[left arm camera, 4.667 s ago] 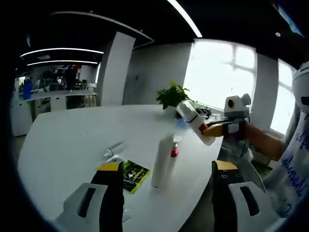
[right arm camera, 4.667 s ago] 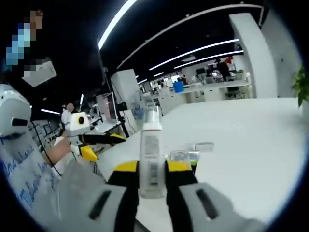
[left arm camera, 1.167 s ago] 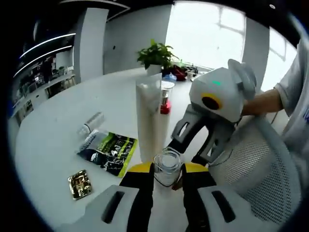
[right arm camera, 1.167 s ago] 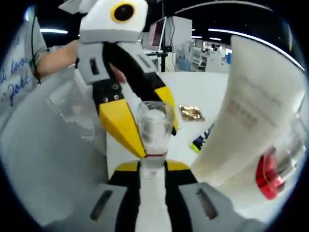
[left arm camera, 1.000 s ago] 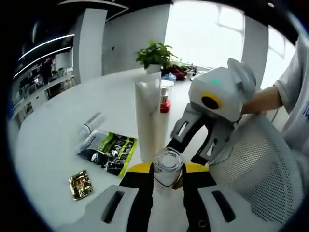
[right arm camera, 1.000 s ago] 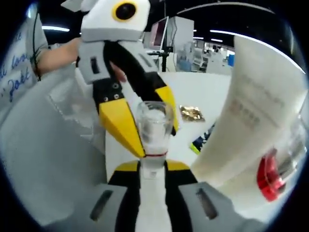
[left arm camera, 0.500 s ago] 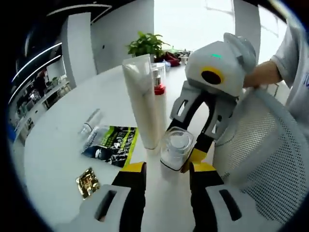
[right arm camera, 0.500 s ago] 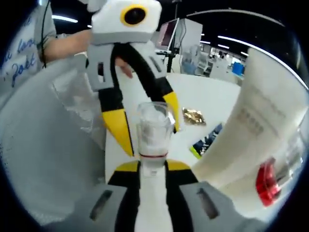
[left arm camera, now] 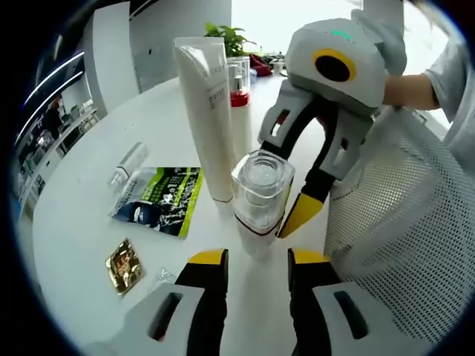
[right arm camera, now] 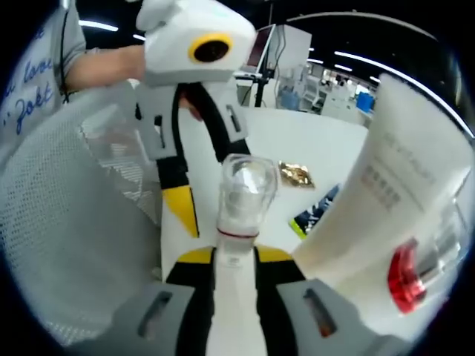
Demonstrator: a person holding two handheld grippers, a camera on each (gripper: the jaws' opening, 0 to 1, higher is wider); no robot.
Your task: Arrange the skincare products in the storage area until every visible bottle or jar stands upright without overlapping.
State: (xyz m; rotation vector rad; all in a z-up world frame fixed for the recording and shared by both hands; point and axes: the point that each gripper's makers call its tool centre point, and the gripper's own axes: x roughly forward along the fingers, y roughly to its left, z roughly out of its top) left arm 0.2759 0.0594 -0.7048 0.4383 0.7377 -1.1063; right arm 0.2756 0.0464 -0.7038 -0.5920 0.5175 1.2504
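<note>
A white bottle with a clear square cap (left arm camera: 261, 189) stands upright near the table edge, just beyond my left gripper (left arm camera: 257, 259), which is open with its jaws clear of it. My right gripper (right arm camera: 235, 259) is shut on the bottle's (right arm camera: 241, 194) white body; its yellow finger (left arm camera: 300, 215) shows beside the bottle. One yellow finger (right arm camera: 180, 210) of the left gripper hangs apart from the cap. A tall white tube (left arm camera: 204, 111) stands on its cap right behind. A clear bottle with a red collar (left arm camera: 239, 81) stands behind the tube.
On the white table (left arm camera: 89, 215) lie a green-black sachet (left arm camera: 159, 208), a gold sachet (left arm camera: 122, 263) and a small clear tube (left arm camera: 128, 163). A potted plant (left arm camera: 226, 33) stands at the far edge. A mesh chair back (left arm camera: 386, 237) is close on the right.
My left gripper, shut on the bottle's clear cap a second ago, has opened and drawn back. The right gripper has kept its hold on the bottle.
</note>
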